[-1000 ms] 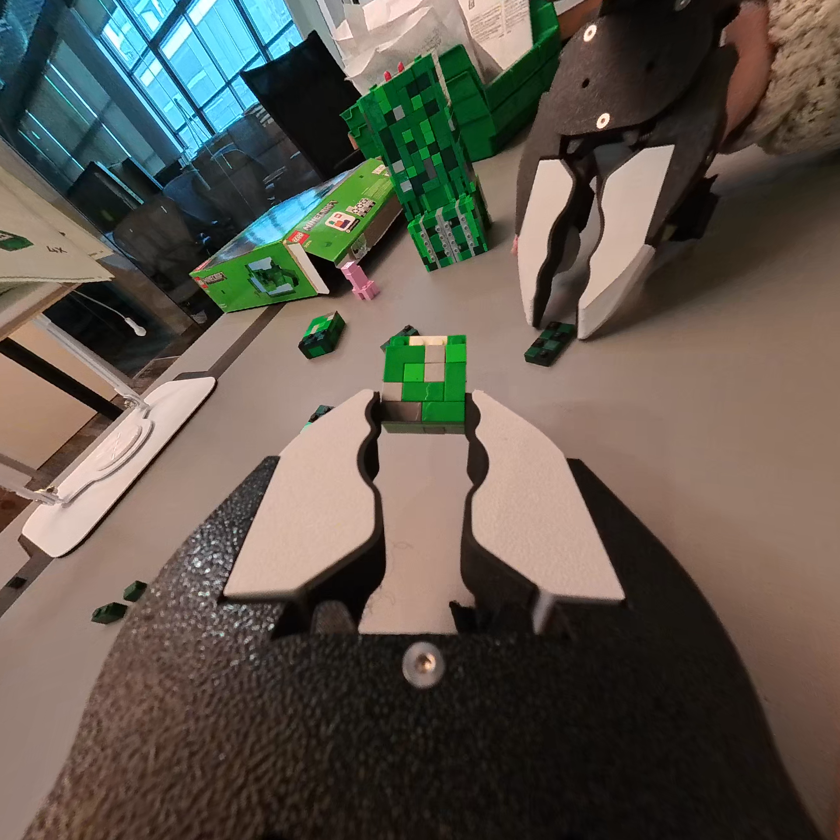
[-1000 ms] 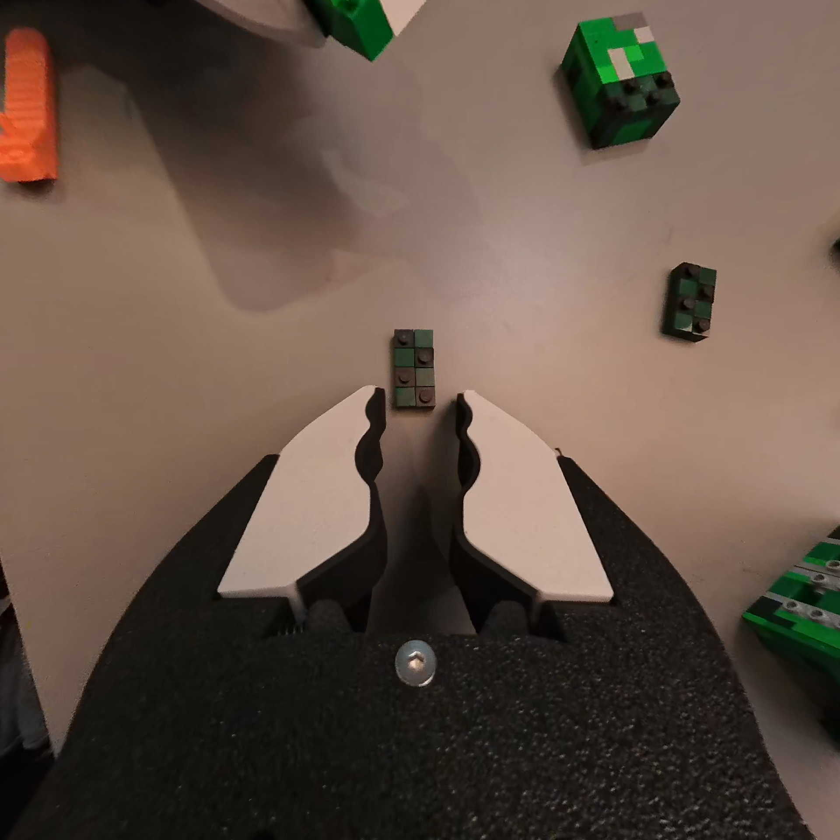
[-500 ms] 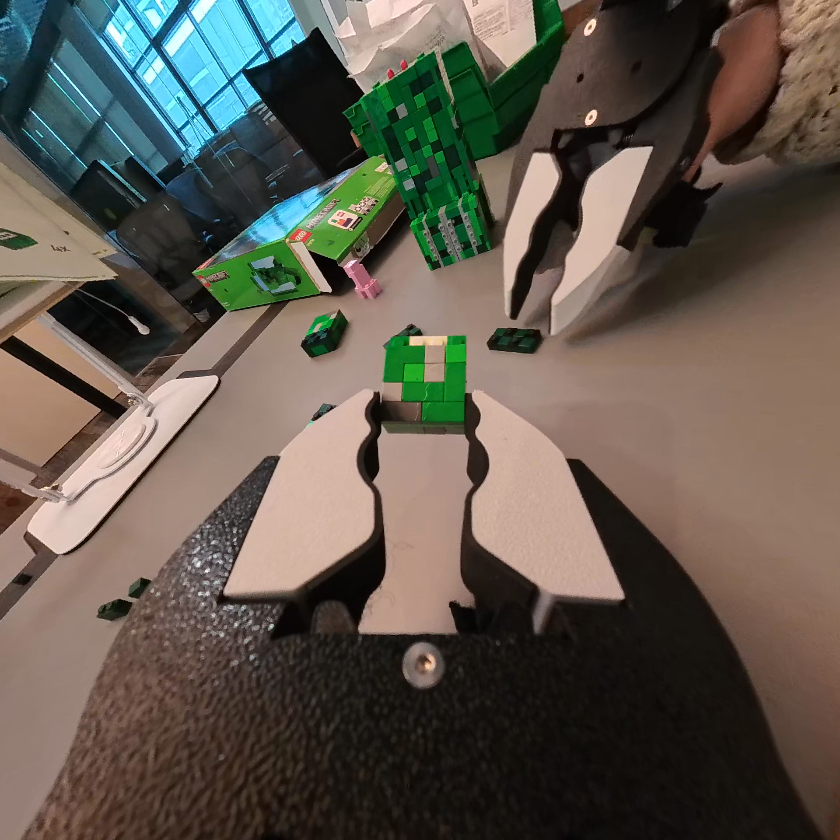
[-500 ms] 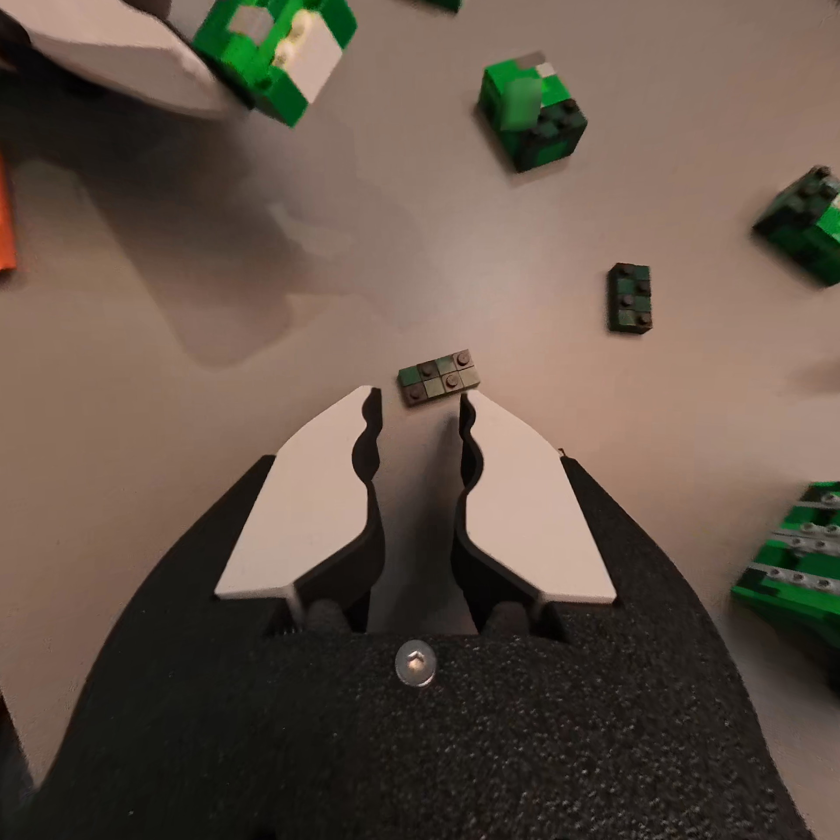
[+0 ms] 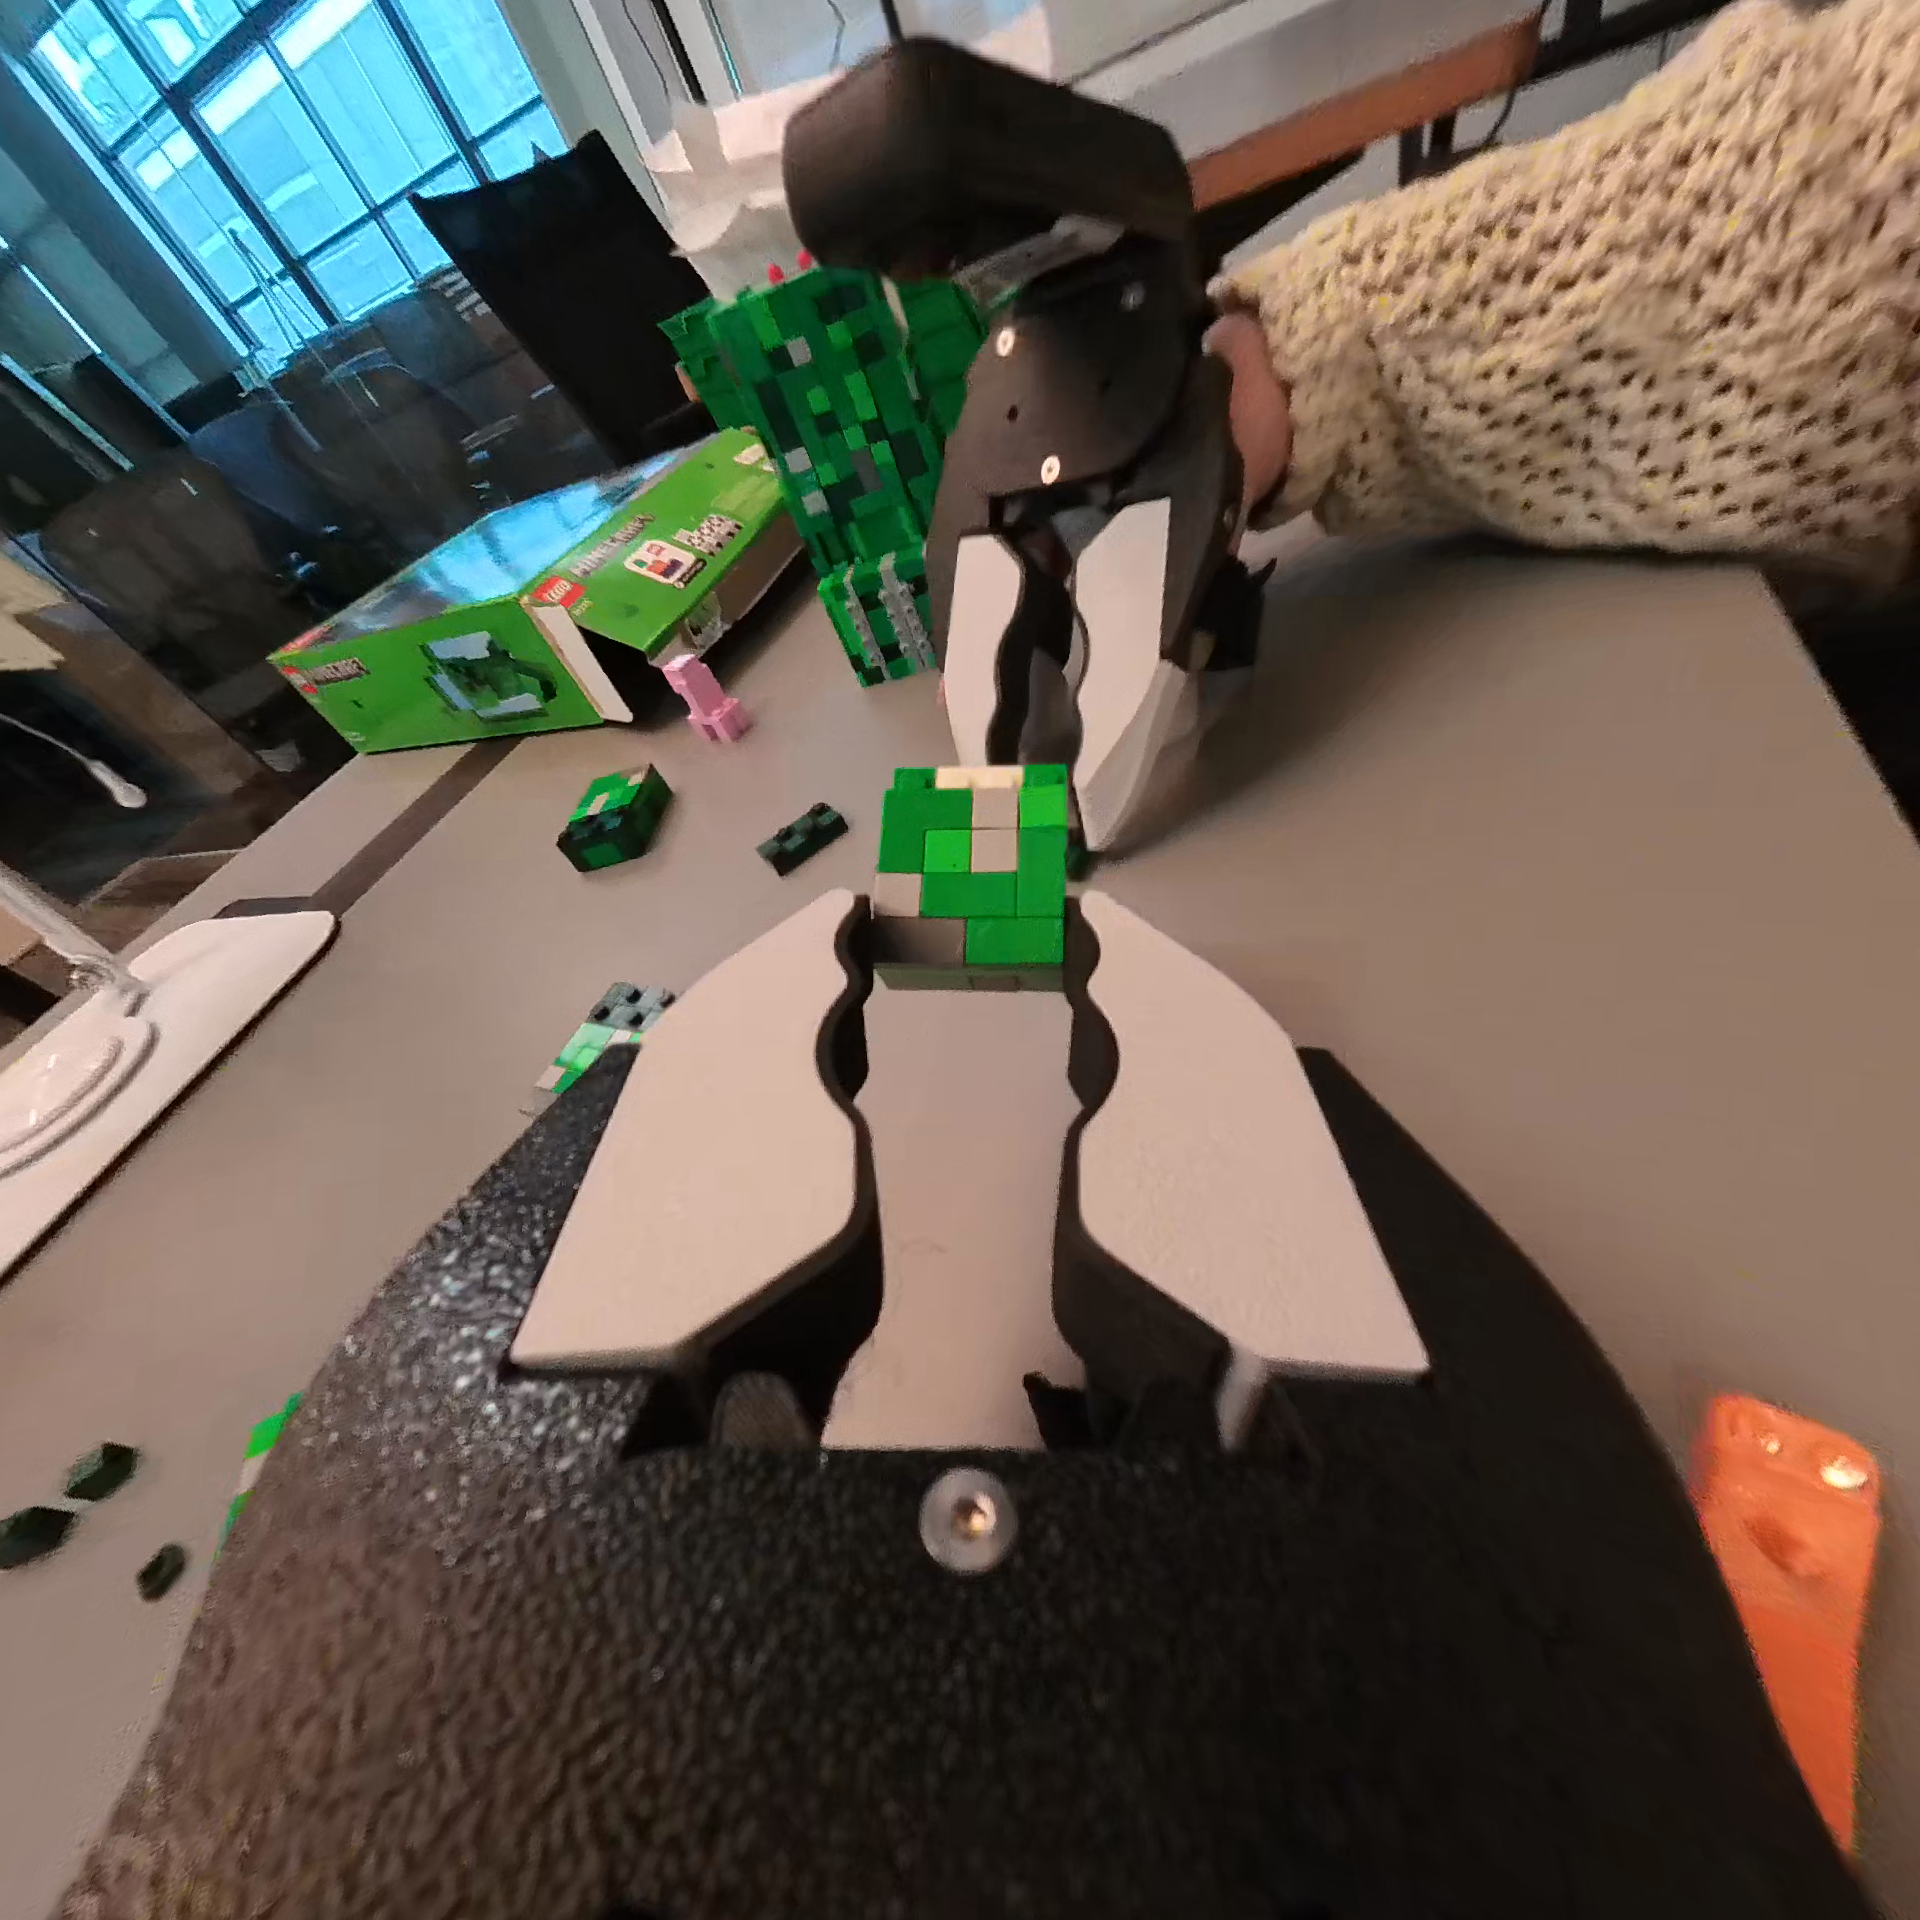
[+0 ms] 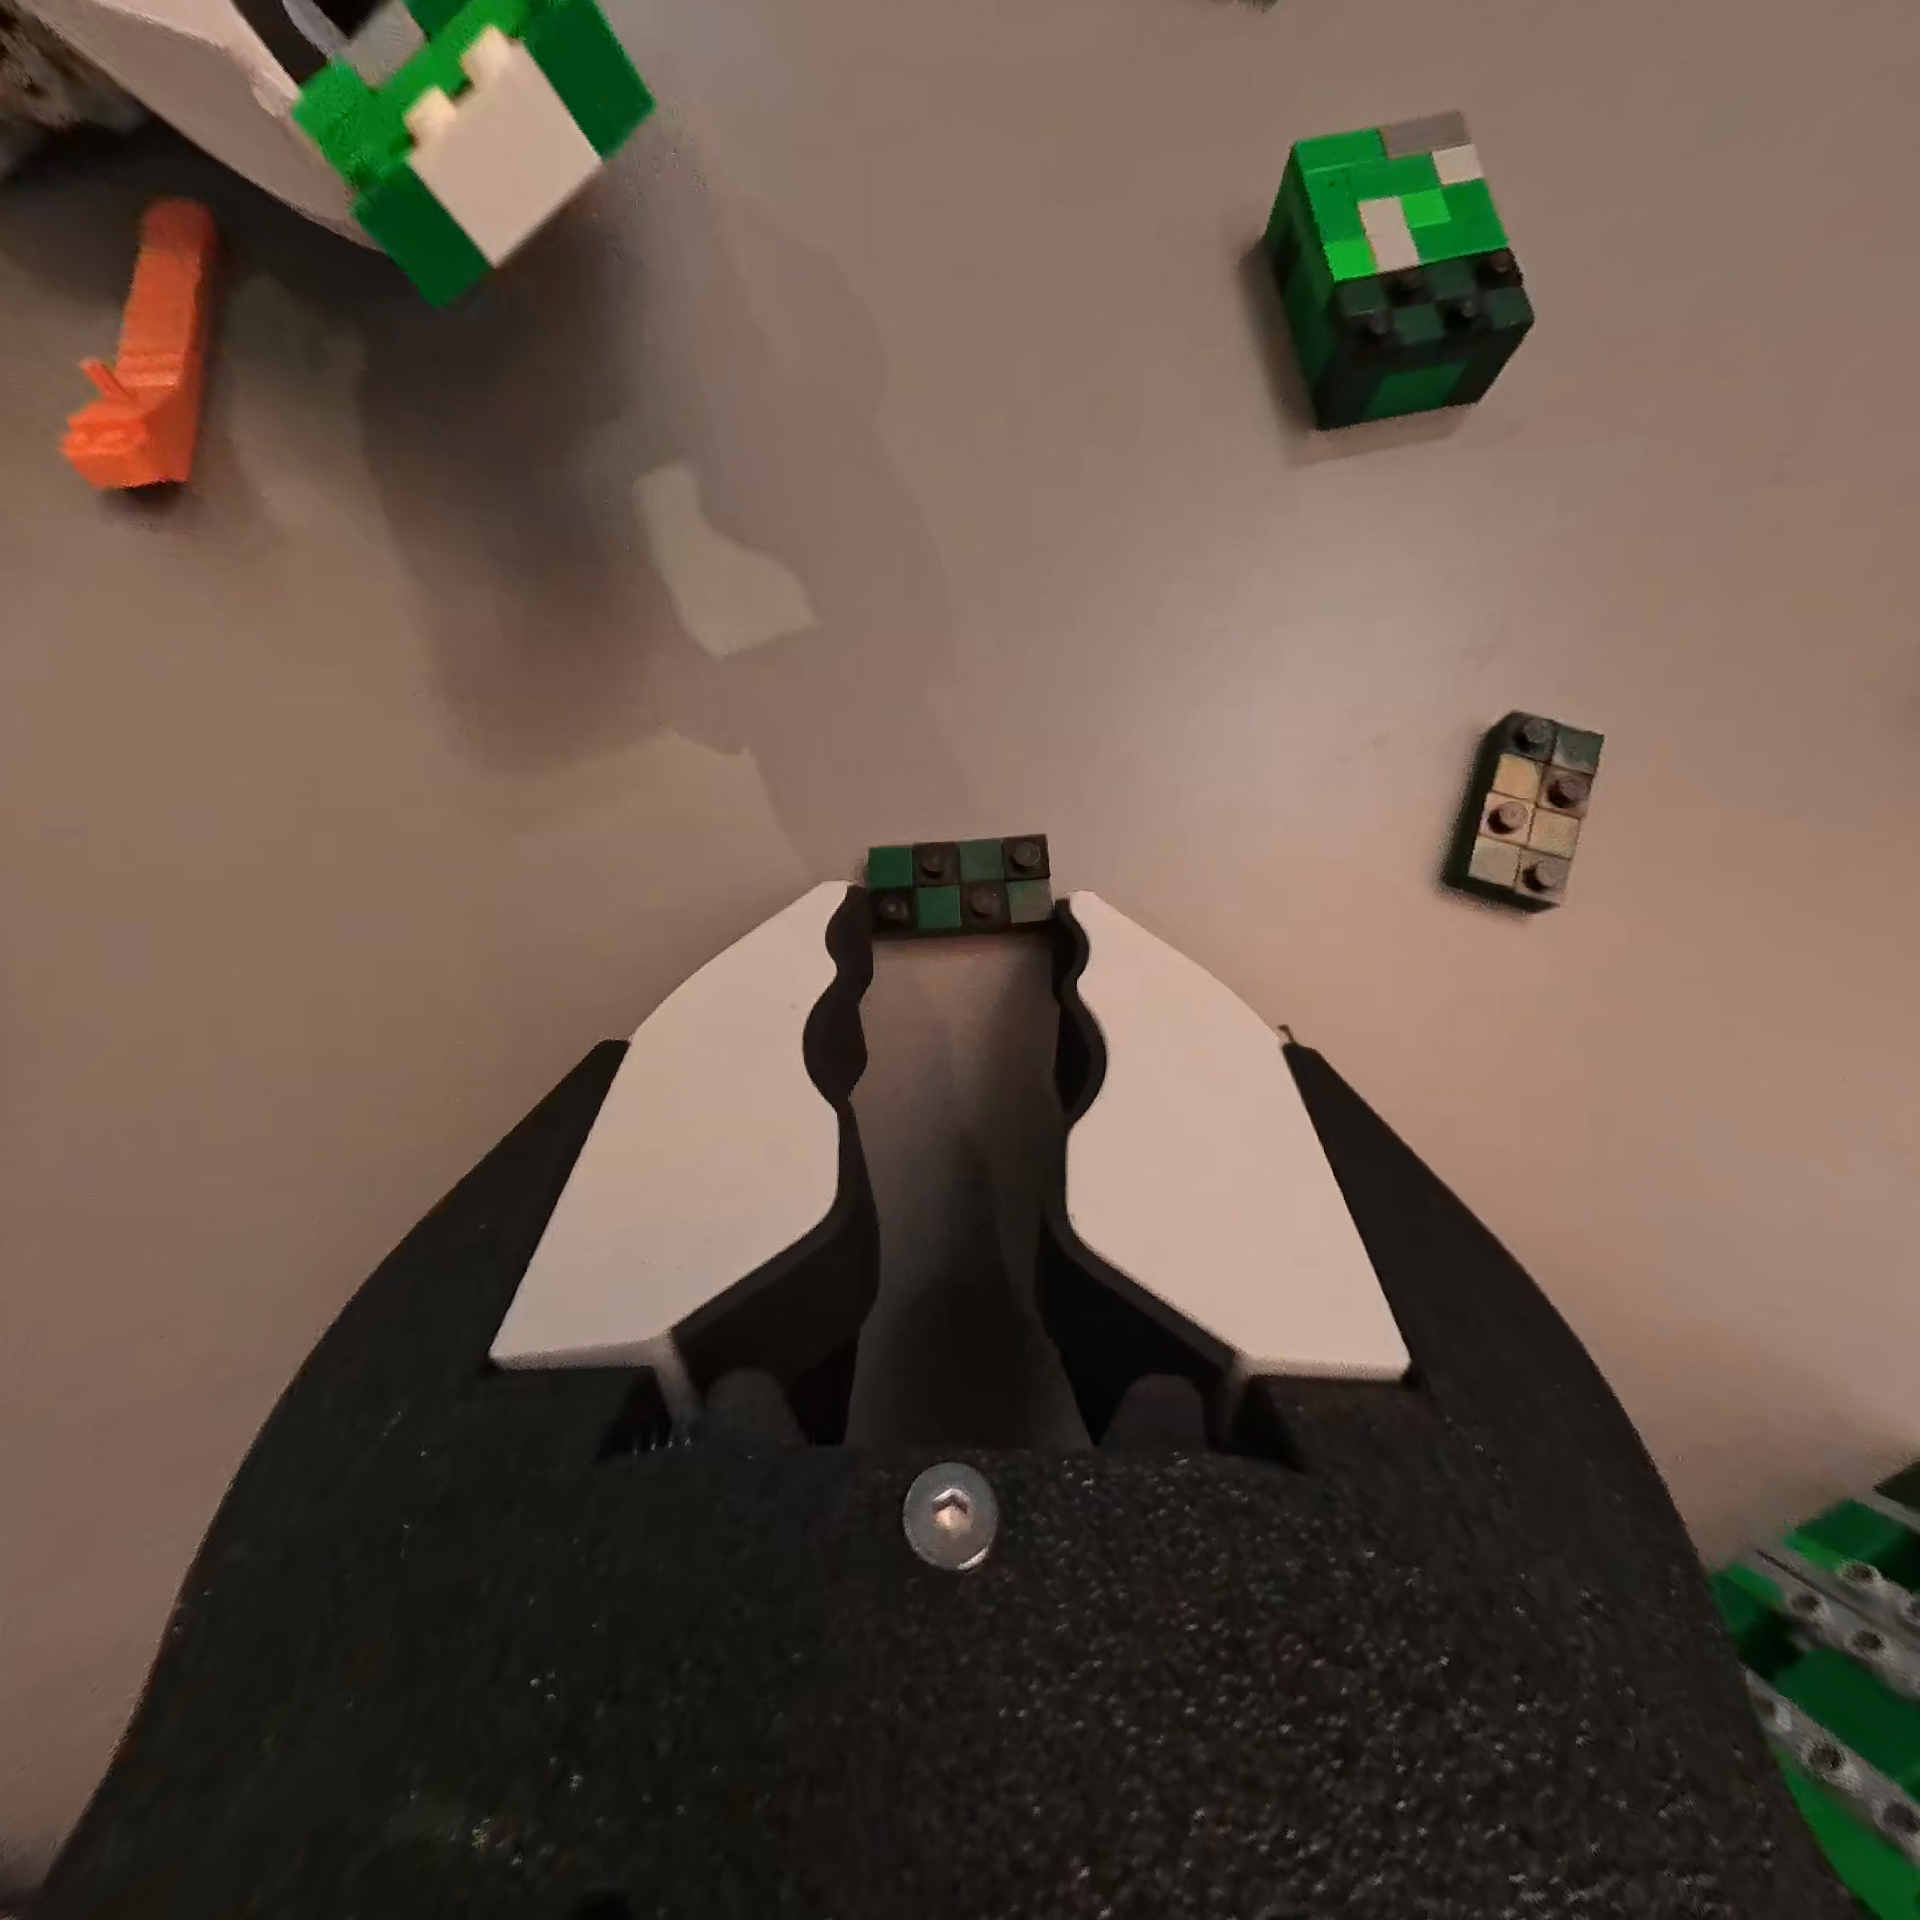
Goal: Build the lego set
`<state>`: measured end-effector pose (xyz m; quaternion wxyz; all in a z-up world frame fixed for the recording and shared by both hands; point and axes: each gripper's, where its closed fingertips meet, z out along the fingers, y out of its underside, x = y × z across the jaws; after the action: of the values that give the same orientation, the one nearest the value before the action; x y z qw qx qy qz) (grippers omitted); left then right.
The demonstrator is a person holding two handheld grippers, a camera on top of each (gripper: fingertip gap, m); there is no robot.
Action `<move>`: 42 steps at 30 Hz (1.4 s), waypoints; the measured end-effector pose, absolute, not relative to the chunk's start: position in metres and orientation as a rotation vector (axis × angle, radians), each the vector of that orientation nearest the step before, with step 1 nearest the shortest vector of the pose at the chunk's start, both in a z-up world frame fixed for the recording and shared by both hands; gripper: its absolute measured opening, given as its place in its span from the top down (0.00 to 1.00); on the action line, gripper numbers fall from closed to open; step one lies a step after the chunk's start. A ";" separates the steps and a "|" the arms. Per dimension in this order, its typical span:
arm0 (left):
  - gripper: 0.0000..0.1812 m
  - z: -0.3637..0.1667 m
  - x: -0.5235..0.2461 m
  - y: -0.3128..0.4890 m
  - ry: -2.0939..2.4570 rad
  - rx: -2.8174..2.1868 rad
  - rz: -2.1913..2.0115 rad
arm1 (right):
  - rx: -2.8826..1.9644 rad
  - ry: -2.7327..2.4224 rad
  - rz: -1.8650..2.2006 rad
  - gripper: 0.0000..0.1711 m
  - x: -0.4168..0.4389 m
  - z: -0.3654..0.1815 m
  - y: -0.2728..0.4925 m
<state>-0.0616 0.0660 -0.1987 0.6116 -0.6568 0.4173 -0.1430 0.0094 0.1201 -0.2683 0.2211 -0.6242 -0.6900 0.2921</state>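
Observation:
My left gripper (image 5: 966, 914) is shut on a bright green and white cube block (image 5: 971, 862) and holds it above the grey table. The block also shows at the top left of the right wrist view (image 6: 478, 145). My right gripper (image 6: 958, 914) points down at the table, with its fingertips against both short ends of a small dark green studded plate (image 6: 958, 883) that lies flat. In the left wrist view the right gripper (image 5: 1044, 753) stands just behind the held cube, held by a hand in a knitted sleeve.
A tall green built figure (image 5: 831, 436), a green set box (image 5: 499, 644) and a pink figure (image 5: 712, 701) stand at the back. A green cube (image 6: 1397, 270), a second studded plate (image 6: 1527, 810) and an orange tool (image 6: 145, 353) lie nearby. A green assembly (image 6: 1829, 1621) sits at the bottom right. One gripper's finger ends stand about 12 cm off the other's.
My right gripper turned, came down and widened its jaws around the dark green plate, which now lies crosswise between the tips. My left gripper drew closer to it with the cube.

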 end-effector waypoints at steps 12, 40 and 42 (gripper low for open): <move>0.81 -0.163 -0.061 0.069 0.651 -1.423 -0.489 | -1.398 -2.198 0.773 0.81 -0.035 -0.131 0.086; 0.81 -0.163 -0.063 0.067 0.682 -1.388 -0.442 | -1.429 -2.808 -0.053 0.81 -0.048 -0.139 0.068; 0.81 -0.163 -0.063 0.068 0.682 -1.389 -0.439 | -1.445 -2.814 -0.079 0.81 -0.048 -0.139 0.068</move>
<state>-0.0628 0.0676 -0.1634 0.6936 -0.6220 0.3056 -0.1965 -0.0477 0.0682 -0.1390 -0.0114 -0.4566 -0.8892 -0.0249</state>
